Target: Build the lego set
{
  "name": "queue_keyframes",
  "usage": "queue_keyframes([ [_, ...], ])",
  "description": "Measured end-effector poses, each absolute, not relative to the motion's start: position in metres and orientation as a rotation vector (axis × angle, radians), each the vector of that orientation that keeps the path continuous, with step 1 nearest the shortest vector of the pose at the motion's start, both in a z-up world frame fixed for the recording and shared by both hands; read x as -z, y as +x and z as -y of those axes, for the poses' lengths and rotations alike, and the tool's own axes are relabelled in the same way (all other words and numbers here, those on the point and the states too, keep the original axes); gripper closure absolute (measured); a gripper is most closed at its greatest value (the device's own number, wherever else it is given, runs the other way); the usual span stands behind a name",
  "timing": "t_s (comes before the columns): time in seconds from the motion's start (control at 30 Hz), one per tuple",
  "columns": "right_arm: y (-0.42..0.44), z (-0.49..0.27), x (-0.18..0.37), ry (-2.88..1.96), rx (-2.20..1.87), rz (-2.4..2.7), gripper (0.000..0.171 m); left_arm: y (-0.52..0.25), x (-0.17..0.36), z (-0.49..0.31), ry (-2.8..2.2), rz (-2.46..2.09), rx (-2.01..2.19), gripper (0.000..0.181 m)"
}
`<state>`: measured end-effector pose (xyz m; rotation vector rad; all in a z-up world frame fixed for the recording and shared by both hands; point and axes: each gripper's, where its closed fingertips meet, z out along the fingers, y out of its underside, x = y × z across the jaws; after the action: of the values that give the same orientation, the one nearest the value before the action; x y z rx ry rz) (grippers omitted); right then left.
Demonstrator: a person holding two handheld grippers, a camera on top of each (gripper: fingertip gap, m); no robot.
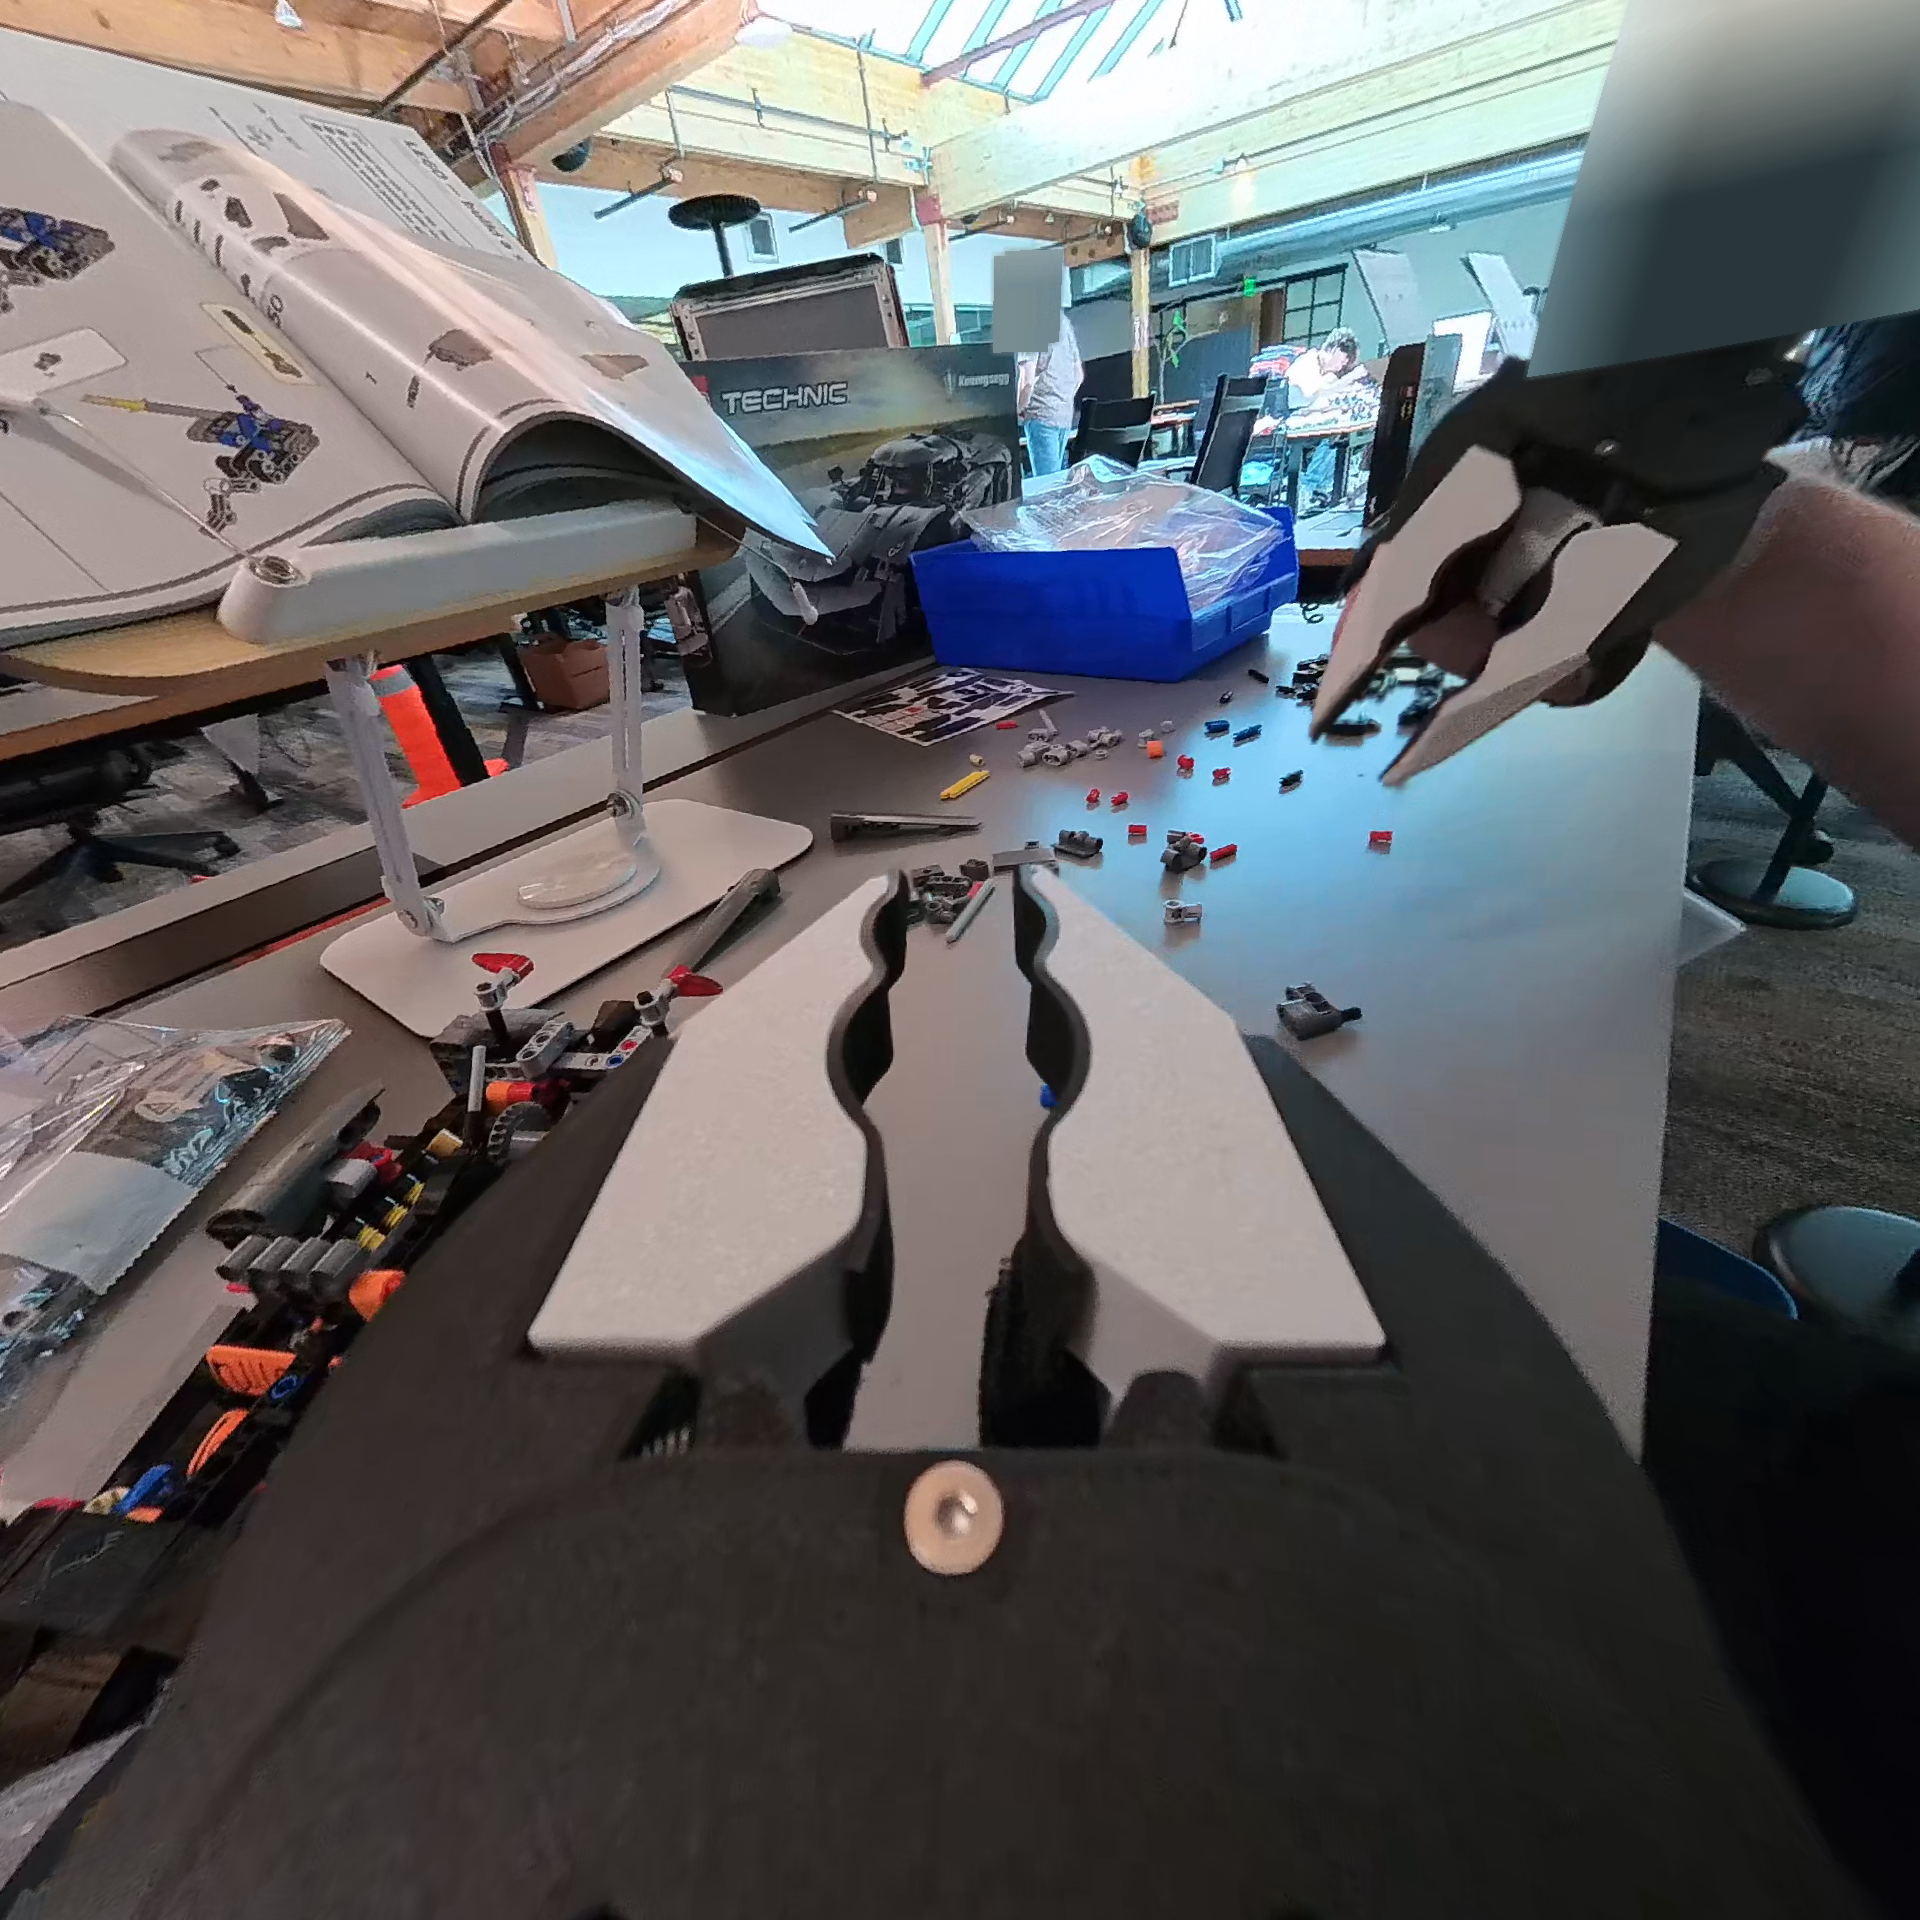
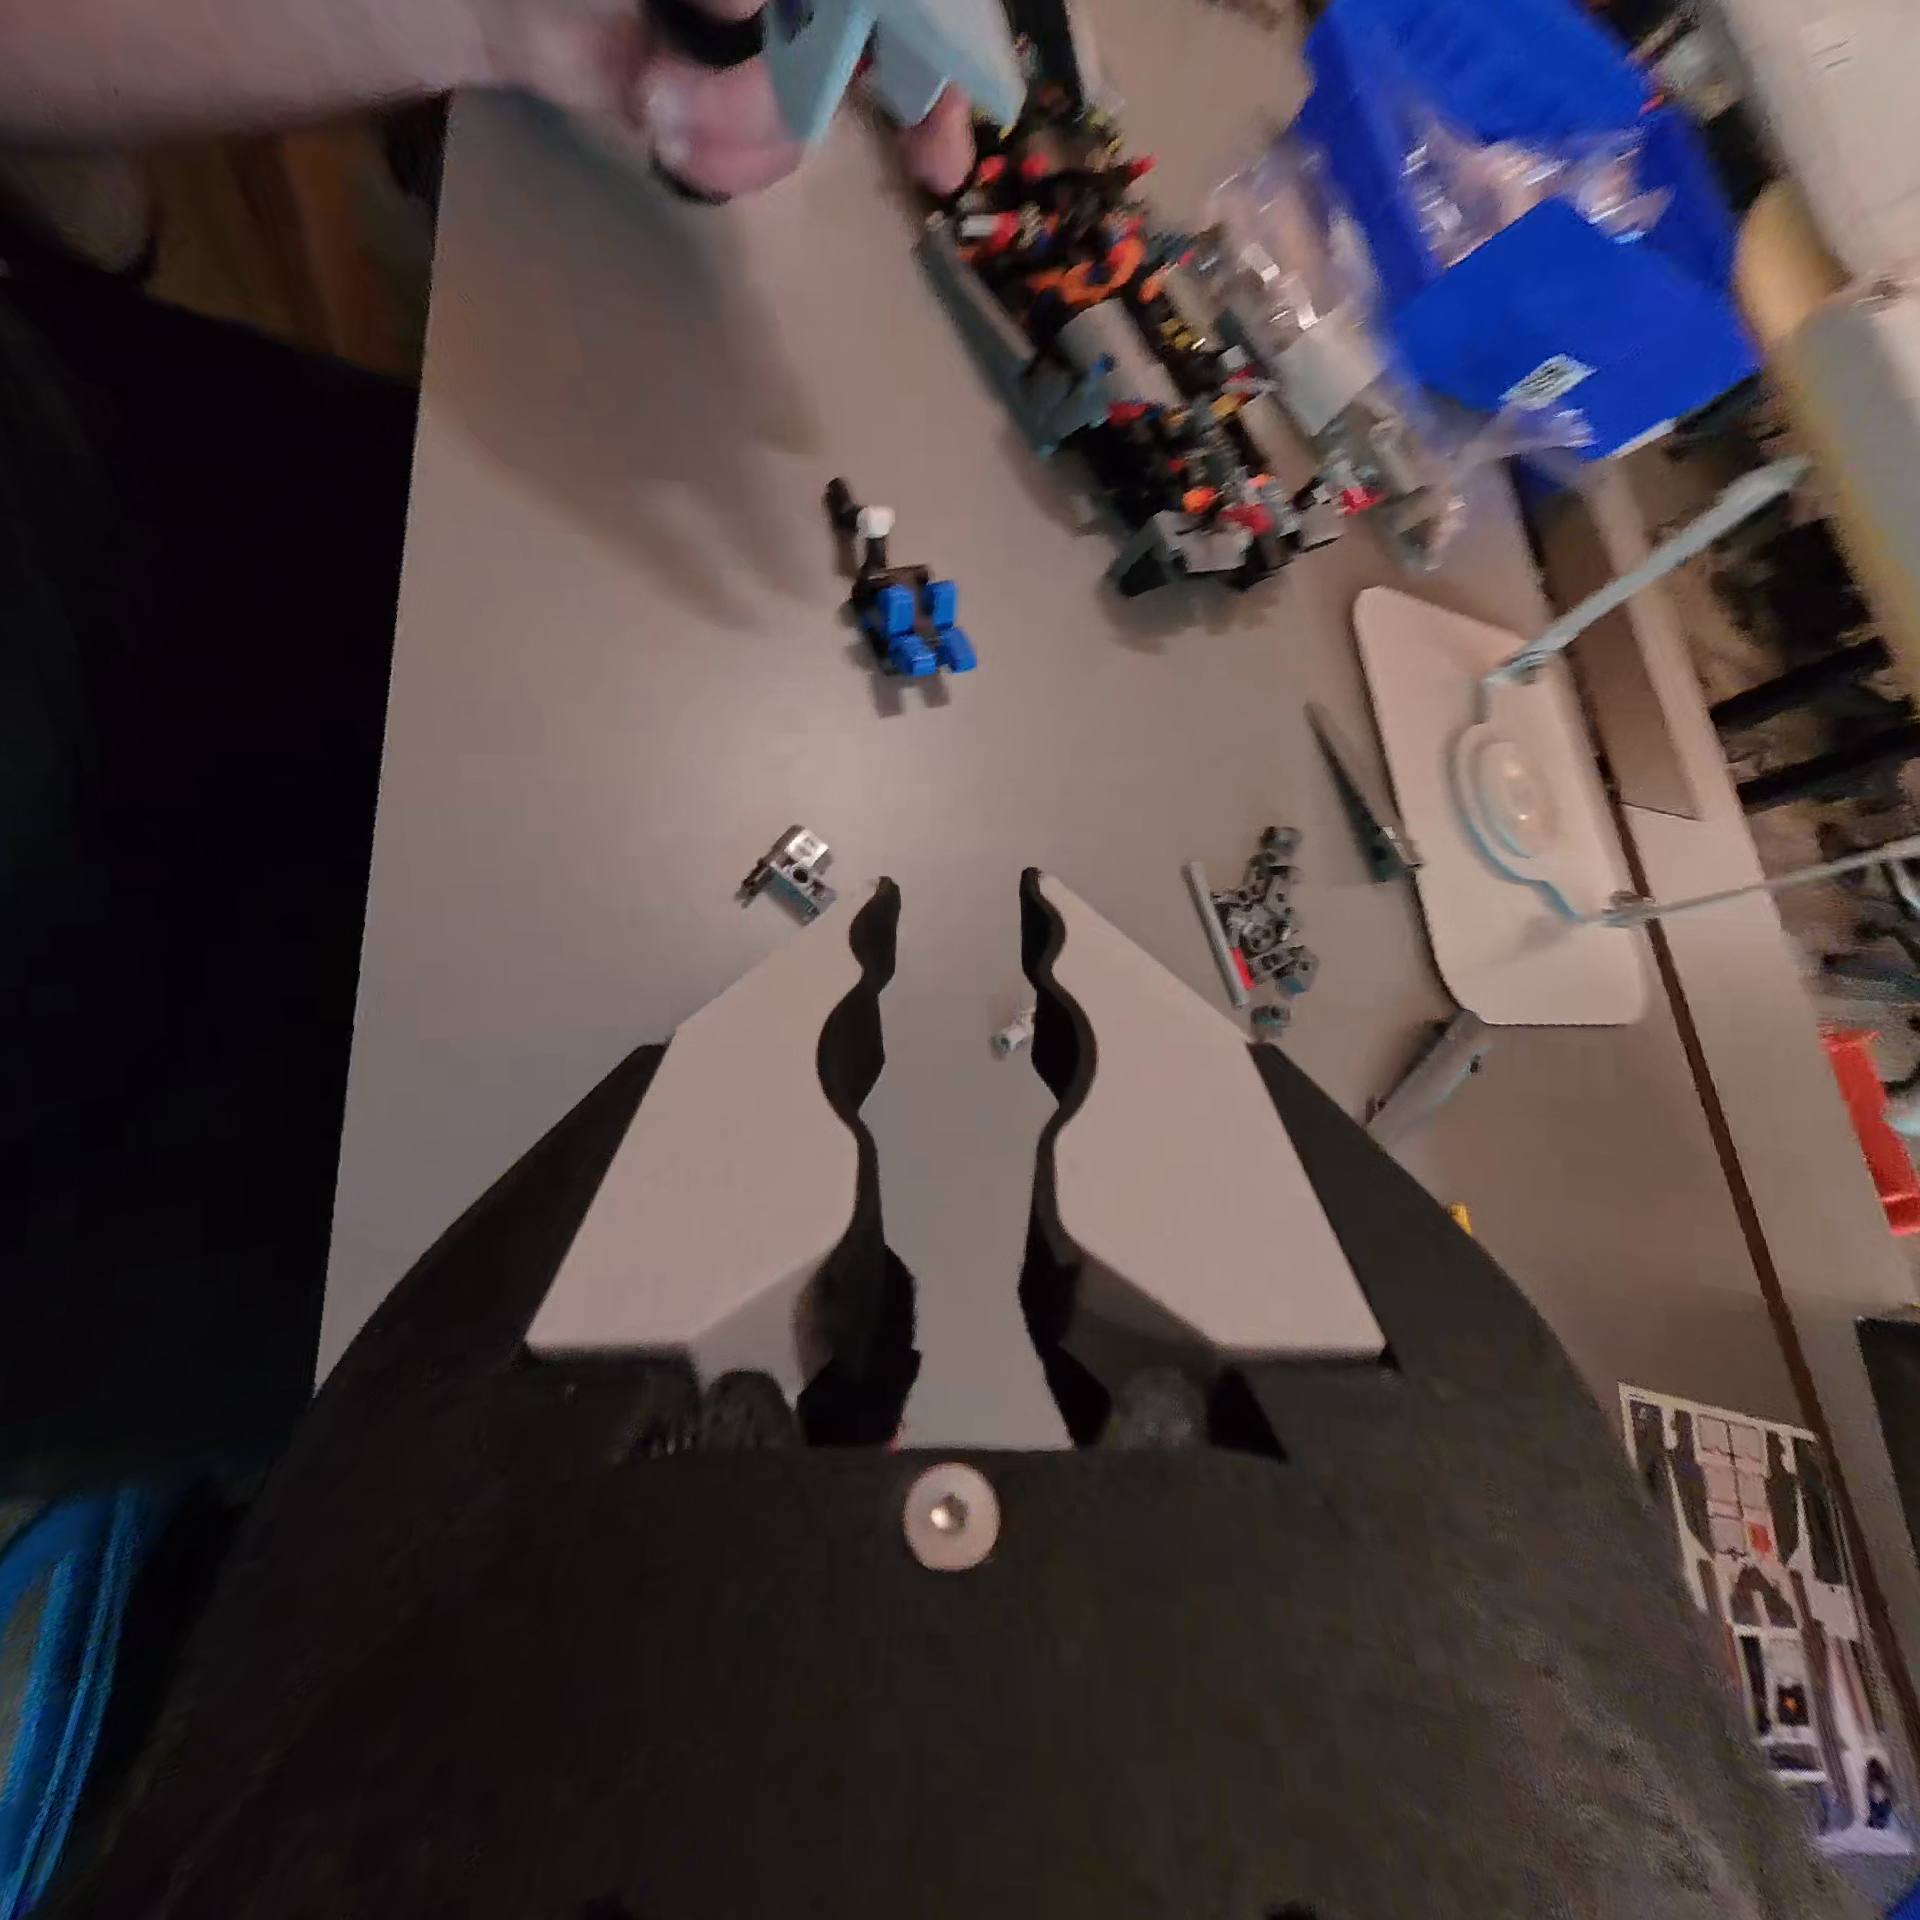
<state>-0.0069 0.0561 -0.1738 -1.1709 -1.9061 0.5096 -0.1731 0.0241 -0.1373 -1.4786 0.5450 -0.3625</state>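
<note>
With both tongs, left gripper and right gripper, narrowly parted and empty above the table, we should steady the right one, then lower squarely onto the small blue-and-black assembly lying ahead.

A grey table stands on grey carpet in a large open hall. Overhead, pale timber beams frame bright skylights. Black chairs and more tables fill the far end.
</note>
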Motion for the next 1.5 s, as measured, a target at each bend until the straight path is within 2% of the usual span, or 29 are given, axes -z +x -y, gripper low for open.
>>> queue_keyframes([
  [0.03,-0.006,-0.058,0.169,-1.168,-0.533,1.852,0.15,-0.173,0.138,-0.025,-1.482,-0.548,0.355,0.164],
  [0.4,-0.01,-0.096,0.164,-1.122,-0.615,1.456,0.151,-0.184,0.139,-0.031,-1.492,-0.504,0.259,0.165],
  [1.5,-0.014,-0.083,0.181,-1.156,-0.795,1.538,0.146,-0.177,0.138,-0.028,-1.48,-0.534,0.254,0.166],
])
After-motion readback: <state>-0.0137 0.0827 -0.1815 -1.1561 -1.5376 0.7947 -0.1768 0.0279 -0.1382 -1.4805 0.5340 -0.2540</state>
